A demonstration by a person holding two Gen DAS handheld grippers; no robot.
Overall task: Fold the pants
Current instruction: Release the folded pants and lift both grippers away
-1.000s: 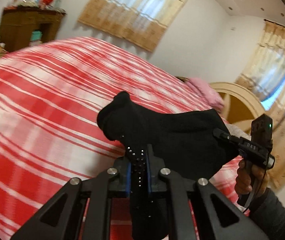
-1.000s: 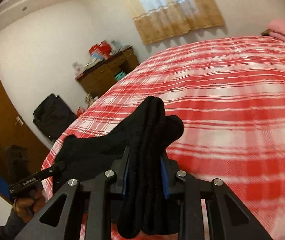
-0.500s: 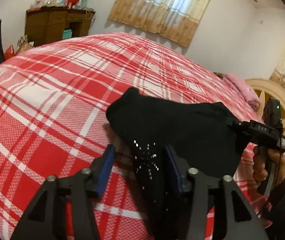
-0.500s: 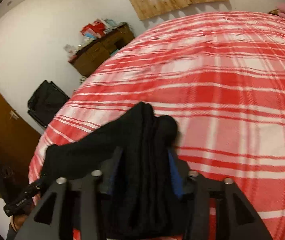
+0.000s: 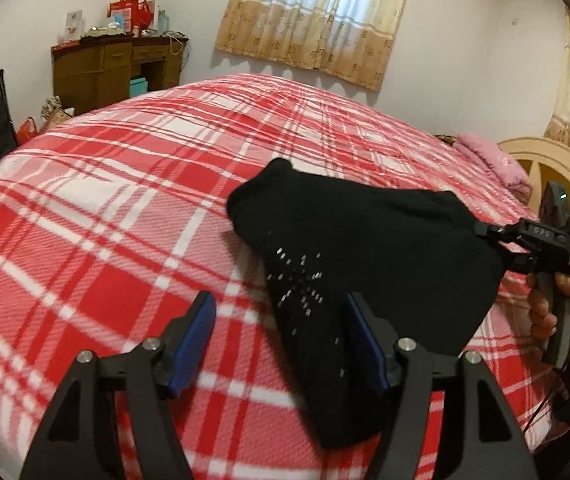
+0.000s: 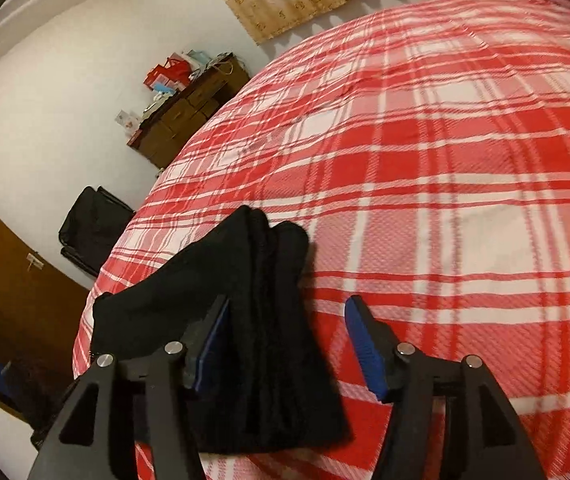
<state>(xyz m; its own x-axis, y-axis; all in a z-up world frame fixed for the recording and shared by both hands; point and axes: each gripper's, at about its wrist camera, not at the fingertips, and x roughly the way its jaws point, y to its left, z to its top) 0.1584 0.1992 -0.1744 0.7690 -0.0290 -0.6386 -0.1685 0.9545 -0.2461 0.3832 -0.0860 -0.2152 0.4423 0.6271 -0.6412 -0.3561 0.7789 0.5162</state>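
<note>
- left gripper (image 5: 281, 340): jaws spread wide, gripping nothing; the near end of the black pants (image 5: 365, 264) lies on the bed between its blue pads (image 5: 195, 340), up against the right-hand pad and well clear of the left-hand one.
- black pants: one garment, bunched into a compact bundle of several layers, resting on the red plaid bedspread (image 5: 97, 240) near the bed's near edge; a scatter of small shiny studs shows on the end by the left gripper.
- handling, as a judgement: the cloth looks soft, limp and light, with no stiffness, so it will sag and drape wherever it is not supported; the knit looks grippy, not slippery, and nothing about it seems fragile.
- where to take hold: a pinch on a stacked edge or corner that catches all layers together, one gripper at each end, should keep the fold from sliding open; a grab at the loose middle would likely lift only the top layer.
- right gripper (image 6: 287, 340): also wide apart and holding nothing; the other end of the pants (image 6: 253, 320), showing ridged folded layers, lies between its pads beside the left-hand one.
- count: one pair of pants, two grippers, one bed; beyond it one wooden dresser (image 5: 113, 68) with clutter on top, one dark suitcase (image 6: 93, 232), one pink pillow (image 5: 489, 156).
</note>
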